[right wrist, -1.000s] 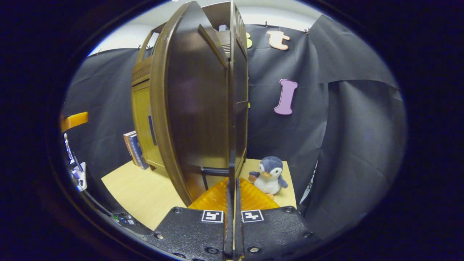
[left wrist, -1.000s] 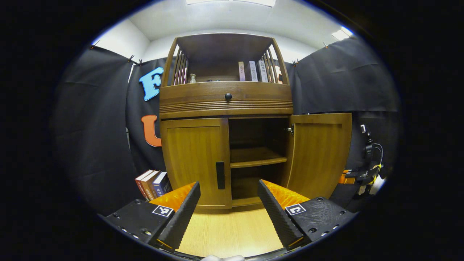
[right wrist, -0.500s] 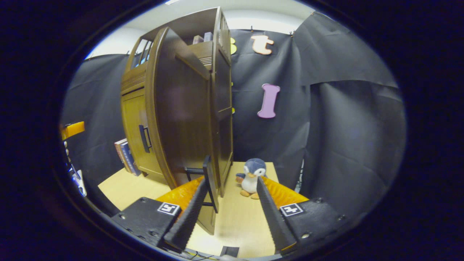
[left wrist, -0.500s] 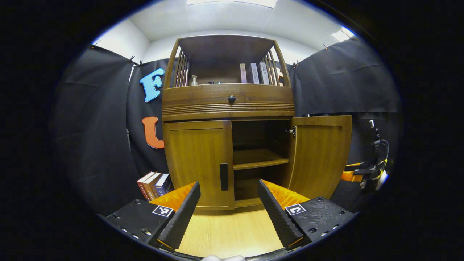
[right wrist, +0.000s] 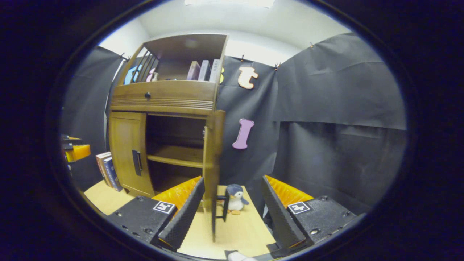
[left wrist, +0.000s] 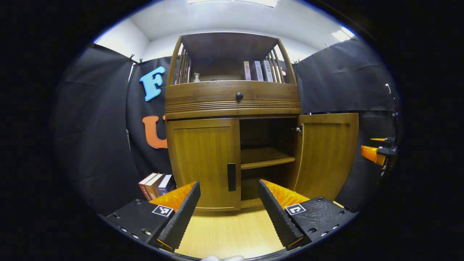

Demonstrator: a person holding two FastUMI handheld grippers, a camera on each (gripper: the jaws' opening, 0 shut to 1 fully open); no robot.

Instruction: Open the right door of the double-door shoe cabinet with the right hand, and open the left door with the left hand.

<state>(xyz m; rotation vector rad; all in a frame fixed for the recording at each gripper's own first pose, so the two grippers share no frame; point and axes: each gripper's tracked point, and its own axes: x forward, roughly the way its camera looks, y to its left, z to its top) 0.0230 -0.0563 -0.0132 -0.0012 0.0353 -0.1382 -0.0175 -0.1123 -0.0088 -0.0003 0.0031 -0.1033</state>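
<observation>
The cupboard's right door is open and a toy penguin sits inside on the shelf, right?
Not quite. The right door is open, but the toy penguin sits on the floor outside the cupboard, beyond the open door, not on the shelf. The right gripper view shows it.

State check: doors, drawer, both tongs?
right door: swung open, handle free
left door: shut
drawer: shut
left tongs: open, short of the left door
right tongs: open, handle between fingers, untouched
</observation>
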